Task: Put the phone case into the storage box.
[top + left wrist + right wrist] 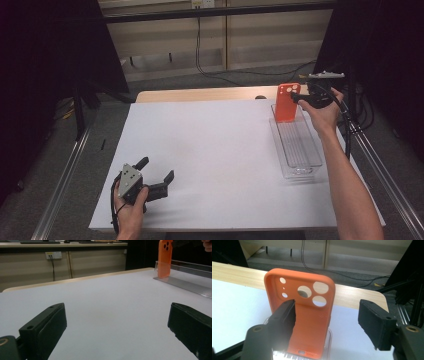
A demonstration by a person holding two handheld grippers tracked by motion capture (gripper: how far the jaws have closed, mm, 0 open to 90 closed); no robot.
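An orange phone case stands upright, camera holes at the top, at the far end of a clear narrow tray on the right of the table. My right gripper is open at the case's upper part. One jaw lies against or just in front of the case's face; the other stands well clear to the side. My left gripper rests open near the front left of the white tabletop, with nothing between its jaws.
A strip of wooden table edge shows beyond the white surface. Metal rails run along both sides of the table. Cables hang by the wall at the back.
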